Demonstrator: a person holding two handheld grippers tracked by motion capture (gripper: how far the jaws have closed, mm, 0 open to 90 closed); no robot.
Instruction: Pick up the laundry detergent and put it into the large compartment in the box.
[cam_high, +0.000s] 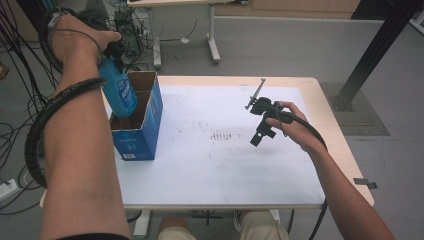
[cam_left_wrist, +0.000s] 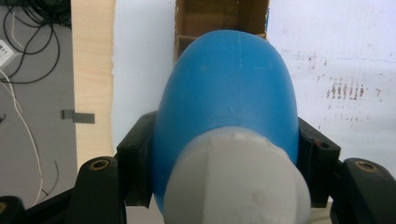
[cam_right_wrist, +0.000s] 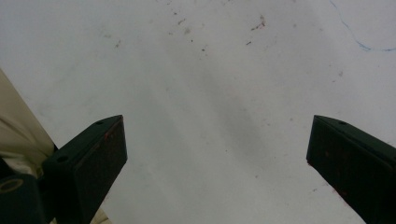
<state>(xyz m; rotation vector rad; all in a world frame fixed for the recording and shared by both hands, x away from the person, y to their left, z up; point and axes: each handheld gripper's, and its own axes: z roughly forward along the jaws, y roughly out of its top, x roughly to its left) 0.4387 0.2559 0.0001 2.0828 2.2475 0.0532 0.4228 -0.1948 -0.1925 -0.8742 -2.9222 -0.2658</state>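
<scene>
Currently, left hand-held gripper (cam_left_wrist: 224, 186): clamped on the blue bottle, 1 black jaw pressed against each side of the bottle's body just above its cap; in the high view it sits in the upper left of the frame (cam_high: 112, 50), wrapped by the person's left hand (cam_high: 80, 35).
Blue bottle (cam_left_wrist: 226, 93): held with its grey cap (cam_left_wrist: 238, 182) toward the camera in the left gripper view and its rounded base pointing away; in the high view (cam_high: 119, 87) it hangs base-down at a slight tilt, its lower end at the mouth of the box.
Box (cam_high: 142, 127): blue cardboard carton, open at the top, brown inside, standing at the left edge of the desk; in the left gripper view its brown opening (cam_left_wrist: 219, 18) shows at the top centre of the frame, beyond the bottle's base.
Right hand-held gripper (cam_right_wrist: 217, 158): jaws apart, nothing between them, the white surface below; in the high view it is right of centre (cam_high: 262, 132), held by the right hand (cam_high: 292, 125) above the desk, well apart from the box.
Desk (cam_high: 225, 170): white top with pale wooden edging, scuffed with small reddish-brown marks near the centre (cam_high: 222, 135).
Floor: grey, with cables in the upper left of the high view (cam_high: 15, 75).
</scene>
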